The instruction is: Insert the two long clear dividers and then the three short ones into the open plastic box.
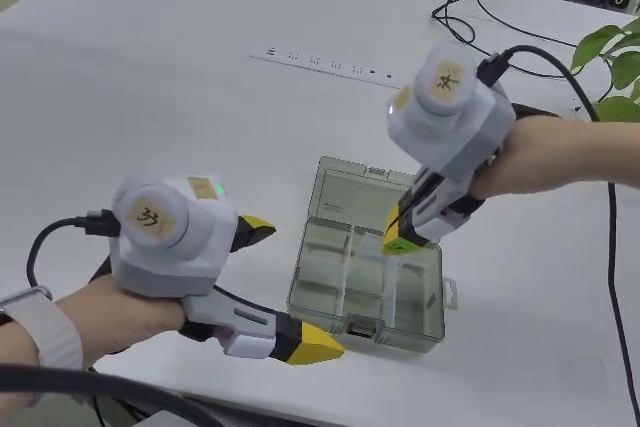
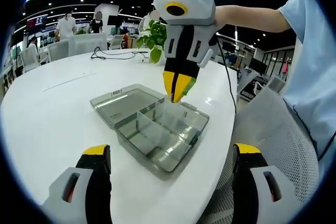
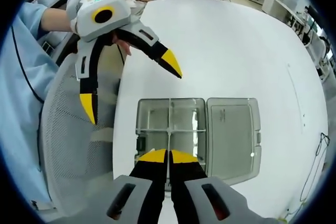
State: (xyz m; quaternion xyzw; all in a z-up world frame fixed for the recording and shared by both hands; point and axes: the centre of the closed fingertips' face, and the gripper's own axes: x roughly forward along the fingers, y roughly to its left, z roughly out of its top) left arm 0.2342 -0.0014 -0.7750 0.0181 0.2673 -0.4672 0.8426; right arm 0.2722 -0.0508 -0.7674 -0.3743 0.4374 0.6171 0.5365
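Note:
The open clear plastic box (image 1: 330,292) lies near the table's front edge, its lid (image 1: 350,187) folded back flat. Clear dividers (image 1: 345,272) stand inside and split it into compartments. My right gripper (image 1: 400,239) points down over the box's right half, shut on a thin clear divider (image 3: 169,129) that reaches down into the box (image 3: 152,121). In the left gripper view the right gripper (image 2: 177,88) hangs over the box (image 2: 157,129). My left gripper (image 1: 287,285) is open just left of the box, holding nothing; its jaws stand wide apart in its own view (image 2: 171,153).
A white power strip (image 1: 325,64) lies further back on the white table (image 1: 150,97). Black cables (image 1: 480,17) and a green plant (image 1: 615,57) are at the back right. A mesh chair (image 3: 79,129) stands off the table's front edge.

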